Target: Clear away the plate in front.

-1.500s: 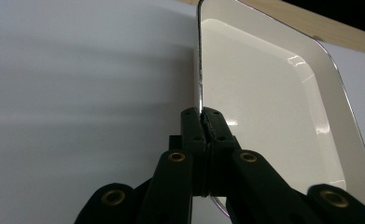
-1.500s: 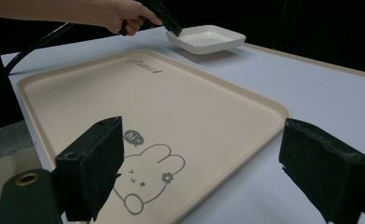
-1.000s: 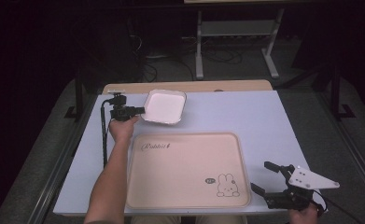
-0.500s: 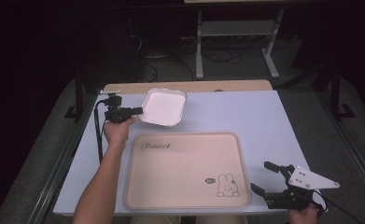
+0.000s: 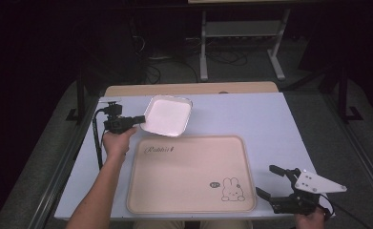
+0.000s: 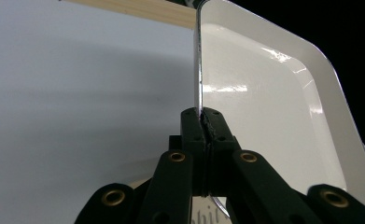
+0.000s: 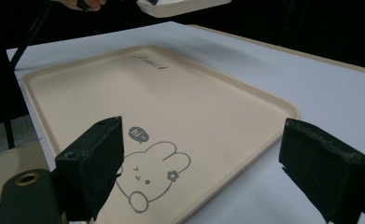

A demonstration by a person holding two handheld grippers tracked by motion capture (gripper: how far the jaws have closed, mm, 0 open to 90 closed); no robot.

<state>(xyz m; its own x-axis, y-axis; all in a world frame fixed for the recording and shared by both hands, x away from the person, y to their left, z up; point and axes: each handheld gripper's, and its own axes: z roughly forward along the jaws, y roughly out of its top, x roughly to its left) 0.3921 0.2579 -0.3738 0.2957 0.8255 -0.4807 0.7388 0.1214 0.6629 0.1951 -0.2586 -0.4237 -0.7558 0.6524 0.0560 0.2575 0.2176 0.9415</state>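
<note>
at 11 o'clock on table [image 5: 270,119], your left gripper [image 5: 140,119] pinches white tray [image 5: 167,115] rim, tray lifted beyond beige rabbit tray [image 5: 189,162]. at 5 o'clock, your right gripper [image 5: 269,182] gapes wide, holding nothing.

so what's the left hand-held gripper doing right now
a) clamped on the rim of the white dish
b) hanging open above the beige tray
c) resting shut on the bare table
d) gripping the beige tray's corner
a: the left hand-held gripper has its jaws pressed together on the rim of the white dish, beyond the beige tray.
</note>
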